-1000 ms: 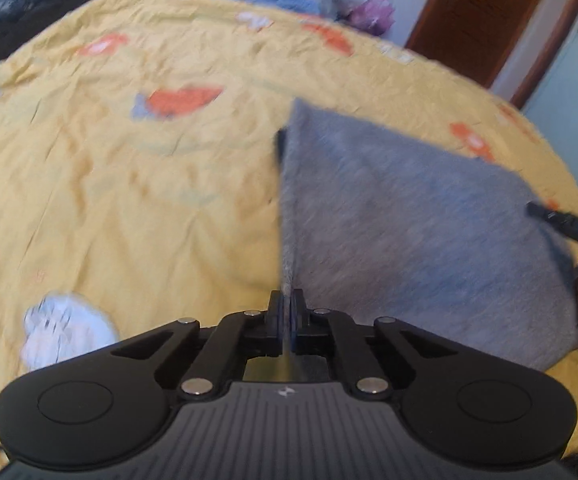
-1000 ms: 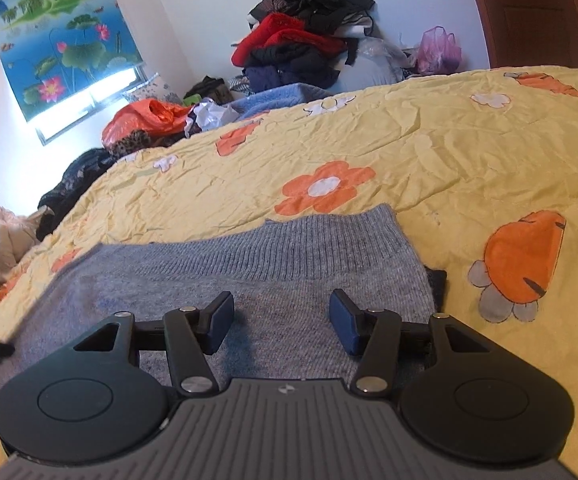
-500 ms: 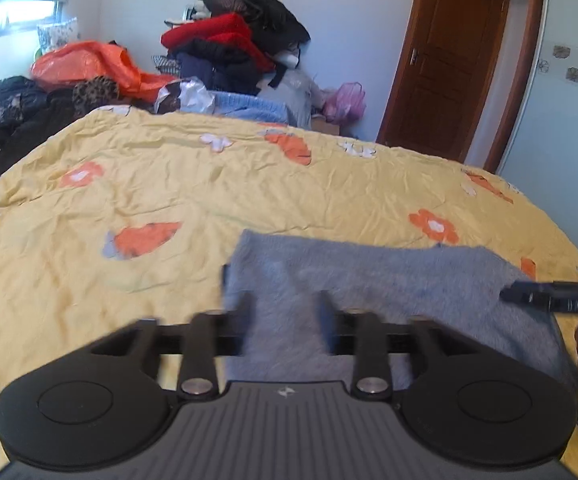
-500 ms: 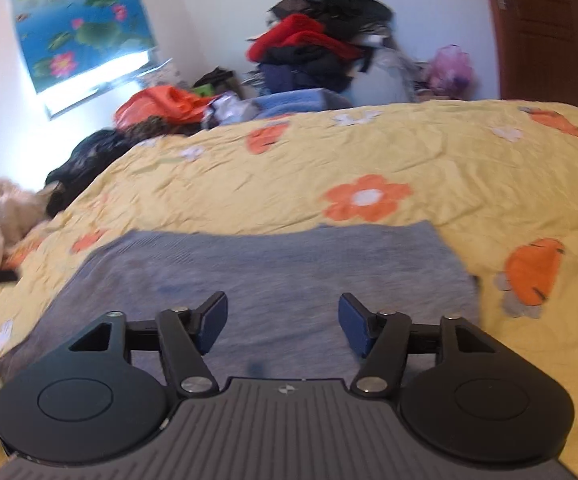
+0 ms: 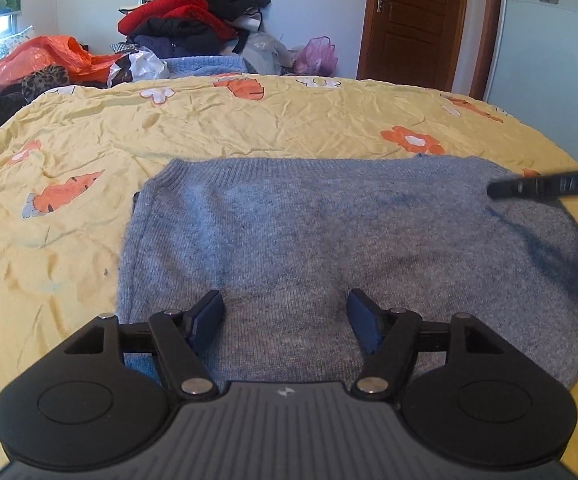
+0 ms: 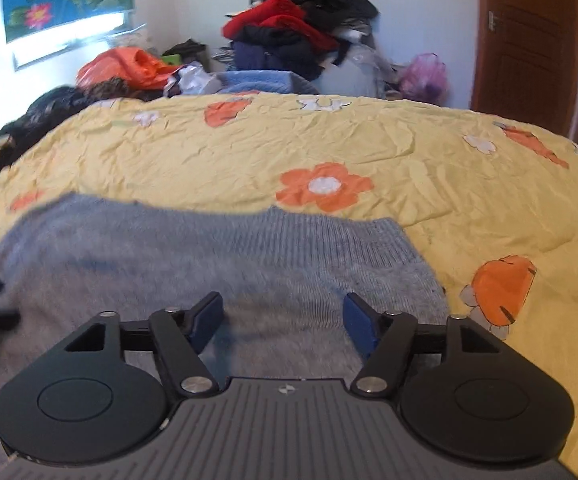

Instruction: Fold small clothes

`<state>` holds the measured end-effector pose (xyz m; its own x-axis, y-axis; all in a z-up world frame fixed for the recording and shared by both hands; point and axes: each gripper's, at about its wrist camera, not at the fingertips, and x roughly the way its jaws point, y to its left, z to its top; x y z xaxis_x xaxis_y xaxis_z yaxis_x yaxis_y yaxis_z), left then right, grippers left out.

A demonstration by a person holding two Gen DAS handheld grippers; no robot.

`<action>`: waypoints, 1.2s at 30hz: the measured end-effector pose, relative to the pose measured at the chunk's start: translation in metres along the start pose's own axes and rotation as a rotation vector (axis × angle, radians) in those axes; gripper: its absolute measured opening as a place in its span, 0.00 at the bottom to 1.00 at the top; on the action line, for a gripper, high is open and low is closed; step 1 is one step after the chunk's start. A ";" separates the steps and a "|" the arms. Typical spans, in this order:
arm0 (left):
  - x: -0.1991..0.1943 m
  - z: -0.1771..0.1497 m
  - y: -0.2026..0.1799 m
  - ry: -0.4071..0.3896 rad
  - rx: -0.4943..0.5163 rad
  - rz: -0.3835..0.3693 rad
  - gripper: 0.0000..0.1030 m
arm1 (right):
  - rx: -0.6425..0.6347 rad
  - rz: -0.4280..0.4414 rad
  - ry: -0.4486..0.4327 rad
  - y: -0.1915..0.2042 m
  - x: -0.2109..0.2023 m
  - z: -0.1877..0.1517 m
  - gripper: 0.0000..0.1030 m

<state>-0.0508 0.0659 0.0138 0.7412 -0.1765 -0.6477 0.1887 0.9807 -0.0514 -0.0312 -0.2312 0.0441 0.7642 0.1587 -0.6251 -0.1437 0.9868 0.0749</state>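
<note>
We hold the left claw point(image 5: 285, 316) spread wide, gripping nothing, low over the near part of the grey knit garment point(image 5: 329, 240). We hold the right claw point(image 6: 283, 316) equally wide and empty, above the same garment point(image 6: 209, 264) near its ribbed hem point(image 6: 309, 236). In the left wrist view, the right claw's fingers point(image 5: 545, 188) enter from the right, over the garment's far right corner.

The garment lies flat as a rough rectangle near the front edge of the bed, on the yellow flowered quilt point(image 5: 249, 128). A thin dark layer shows under its left edge, so we judge one fold complete and the next not yet begun.

The next move calls for lowering each claw onto one edge or corner, closing through every layer, then lifting both together across the garment.
</note>
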 end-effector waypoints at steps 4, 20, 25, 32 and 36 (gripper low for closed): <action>0.000 0.000 0.000 -0.006 -0.003 0.000 0.67 | -0.041 0.177 -0.064 0.045 -0.007 0.025 0.77; -0.004 -0.003 0.005 -0.028 -0.021 -0.017 0.67 | -0.205 0.253 0.113 0.119 0.075 0.022 0.88; -0.043 -0.011 0.014 -0.089 -0.159 -0.014 0.68 | -0.073 0.289 0.011 0.095 0.025 0.021 0.83; -0.103 -0.045 0.047 -0.127 -0.471 0.056 0.68 | -0.136 0.322 -0.016 0.103 0.005 0.003 0.87; -0.115 -0.051 0.064 -0.104 -0.601 0.060 0.68 | -0.217 0.296 -0.003 0.115 0.031 -0.021 0.98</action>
<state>-0.1573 0.1535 0.0462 0.8038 -0.0967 -0.5870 -0.2298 0.8596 -0.4563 -0.0367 -0.1133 0.0171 0.6712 0.4370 -0.5988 -0.4886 0.8683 0.0859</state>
